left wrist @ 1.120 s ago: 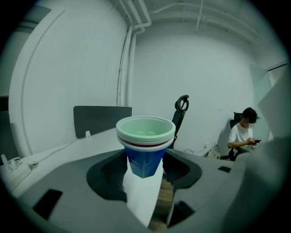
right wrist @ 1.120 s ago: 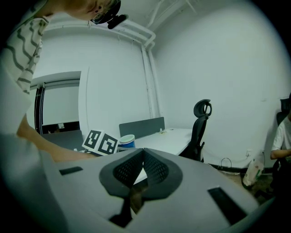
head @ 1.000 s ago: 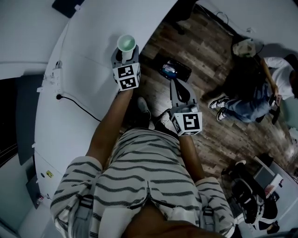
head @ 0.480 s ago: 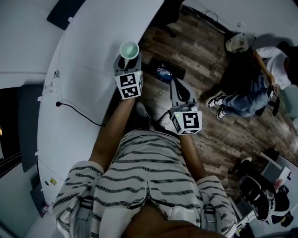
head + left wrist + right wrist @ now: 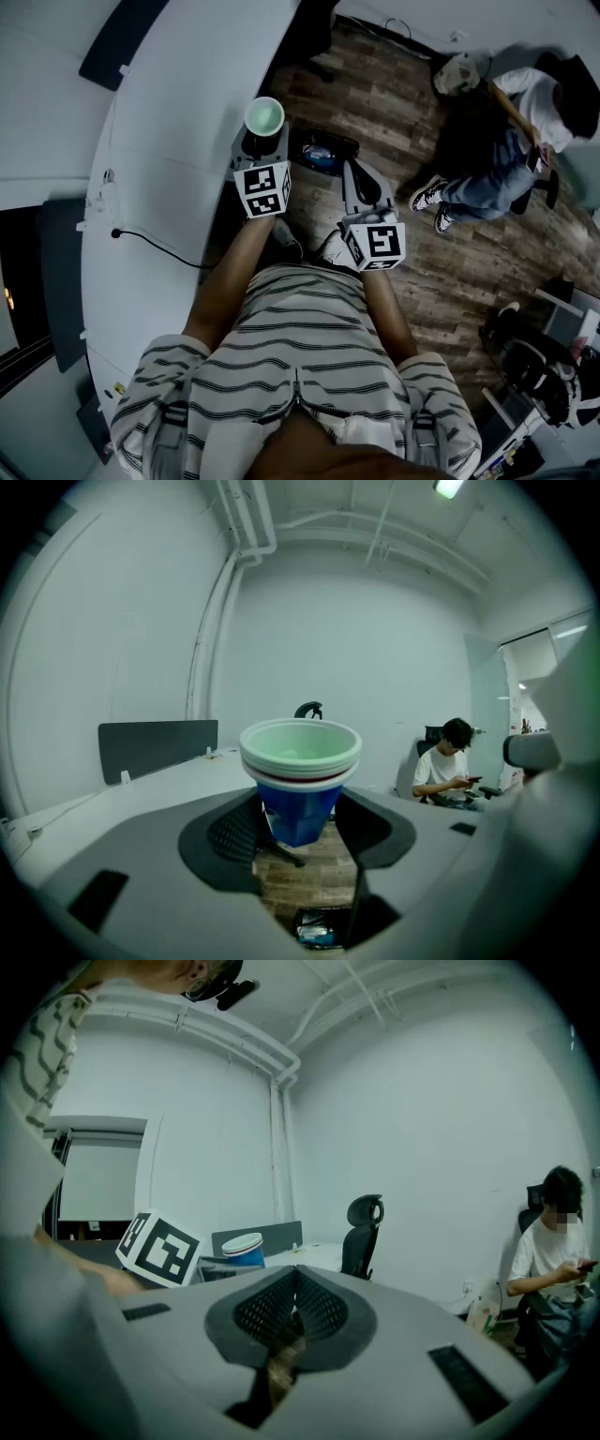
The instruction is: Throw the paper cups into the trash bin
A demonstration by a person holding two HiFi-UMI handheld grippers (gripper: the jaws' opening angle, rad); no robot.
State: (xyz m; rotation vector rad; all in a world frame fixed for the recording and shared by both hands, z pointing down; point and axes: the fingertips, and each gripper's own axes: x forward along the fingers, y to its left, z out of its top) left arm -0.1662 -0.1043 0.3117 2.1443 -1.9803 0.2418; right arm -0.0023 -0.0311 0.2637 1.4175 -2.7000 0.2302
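A stack of blue paper cups (image 5: pixel 264 116) with white rims stands upright between the jaws of my left gripper (image 5: pixel 258 141), which is shut on it. The left gripper view shows the cups (image 5: pixel 300 780) close up, pressed from both sides by the left gripper (image 5: pixel 298 825). They hang just past the white desk's edge. On the wooden floor below and to the right sits the black-lined trash bin (image 5: pixel 323 152), whose contents (image 5: pixel 319 928) show under the cups. My right gripper (image 5: pixel 361 183) is held beside the bin, jaws shut on nothing (image 5: pixel 295 1312).
A curved white desk (image 5: pixel 169 141) fills the left, with a black cable (image 5: pixel 159 246) and a dark partition panel (image 5: pixel 122 42). A seated person (image 5: pixel 487 178) is at the right. A black office chair (image 5: pixel 364 1232) stands beyond the desk.
My left gripper has carried the cups from over the desk toward its edge, closer to the trash bin. The right gripper has stayed about where it was.
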